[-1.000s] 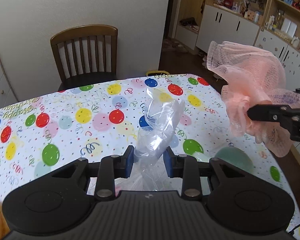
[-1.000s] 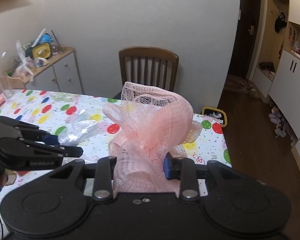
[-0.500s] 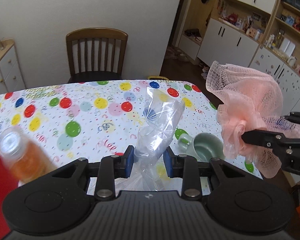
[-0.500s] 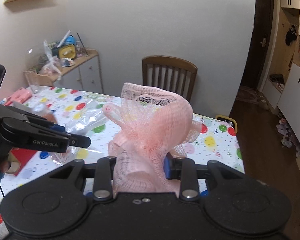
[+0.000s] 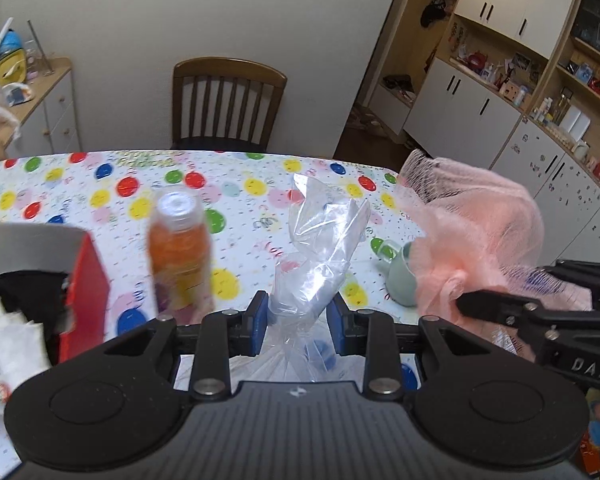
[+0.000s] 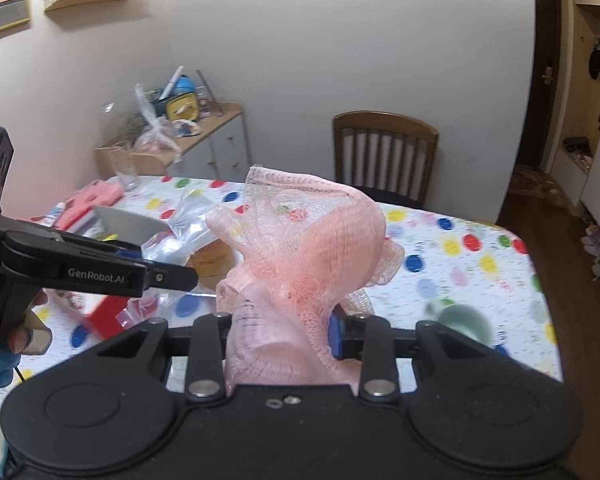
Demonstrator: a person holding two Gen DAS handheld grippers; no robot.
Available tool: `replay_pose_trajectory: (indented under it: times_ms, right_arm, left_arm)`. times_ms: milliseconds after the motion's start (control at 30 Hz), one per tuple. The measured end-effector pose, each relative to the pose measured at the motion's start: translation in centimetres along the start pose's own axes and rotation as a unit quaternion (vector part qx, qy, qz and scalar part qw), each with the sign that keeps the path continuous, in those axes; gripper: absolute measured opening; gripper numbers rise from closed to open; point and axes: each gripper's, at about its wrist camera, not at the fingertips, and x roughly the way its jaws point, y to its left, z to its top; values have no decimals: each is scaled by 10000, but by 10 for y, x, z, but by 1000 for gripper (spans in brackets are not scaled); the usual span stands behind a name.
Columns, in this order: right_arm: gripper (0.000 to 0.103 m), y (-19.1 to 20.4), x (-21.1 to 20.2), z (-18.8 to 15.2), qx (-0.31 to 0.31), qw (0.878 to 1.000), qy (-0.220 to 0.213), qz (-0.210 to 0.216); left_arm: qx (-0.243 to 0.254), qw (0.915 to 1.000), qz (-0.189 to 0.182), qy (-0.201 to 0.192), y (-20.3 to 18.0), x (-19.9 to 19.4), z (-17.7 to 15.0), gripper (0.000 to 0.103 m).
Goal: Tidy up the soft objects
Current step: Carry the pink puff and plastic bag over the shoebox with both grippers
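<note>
My left gripper (image 5: 298, 316) is shut on a crumpled clear plastic bag (image 5: 320, 248), held above the balloon-print table (image 5: 236, 184). My right gripper (image 6: 284, 332) is shut on a pink mesh bath sponge (image 6: 300, 256), held above the table; the sponge also shows at the right of the left wrist view (image 5: 476, 240). The left gripper shows at the left of the right wrist view (image 6: 172, 276), close beside the sponge. A red box (image 5: 86, 280) with cloth items inside stands at the left.
An orange bottle (image 5: 180, 252) stands by the red box. A green mug (image 5: 400, 280) sits on the table near its right edge. A wooden chair (image 5: 226, 104) stands behind the table. A pink item (image 6: 94, 200) lies at the far left. Cabinets line the right wall.
Both grippers have swung left over the table with their loads. The orange bottle and the red box have come into the left wrist view.
</note>
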Motion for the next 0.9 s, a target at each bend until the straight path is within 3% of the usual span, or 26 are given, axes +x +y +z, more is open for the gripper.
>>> replay_pose_trajectory:
  times_ms: [533,900]
  right_arm:
    - [34,148,36,18,-457,9974,109,555]
    - [34,224,79,35,-828,9939,168,712]
  left_arm:
    - [-450,9982,335,-233,129,-94,-28,31]
    - [-637,9931,913,-364,227,-129,-28,31]
